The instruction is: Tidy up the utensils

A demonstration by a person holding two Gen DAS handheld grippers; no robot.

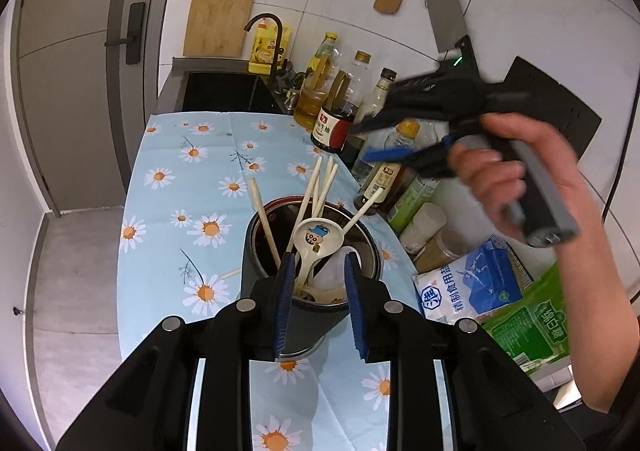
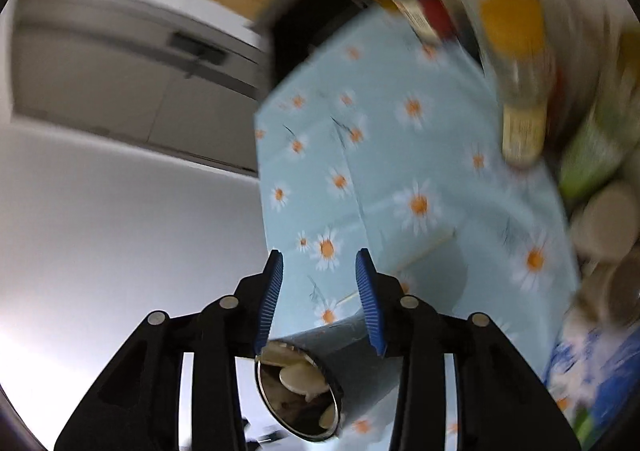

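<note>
The table (image 1: 168,187) carries a daisy-print cloth, bare across its left part apart from one loose chopstick (image 1: 230,274) lying flat just left of the holder. Near the front edge stands the dark cylindrical utensil holder (image 1: 256,263), upright, with several chopsticks (image 1: 320,183) fanned up out of its mouth and a white cartoon-printed spoon (image 1: 312,241) resting bowl-up inside — the sorting appears largely done, the stray stick excepted.

The left claw (image 1: 319,299) hangs directly over the holder's near rim. Its blue pads stand apart and grip nothing; it is released. Its position suggests it is there to steady or guard the holder rather than to pick.

The right claw (image 1: 384,141), seen from the left wrist camera, is held in a bare hand (image 1: 508,179) above the bottles along the table's right edge. From its own view the right claw (image 2: 320,299) has its pads spread and empty — released — and looks down over the holder, the picture heavily blurred. Bottles (image 1: 340,107) and food packets (image 1: 472,283) crowd the right edge, probably parked there to leave working room on the cloth.
</note>
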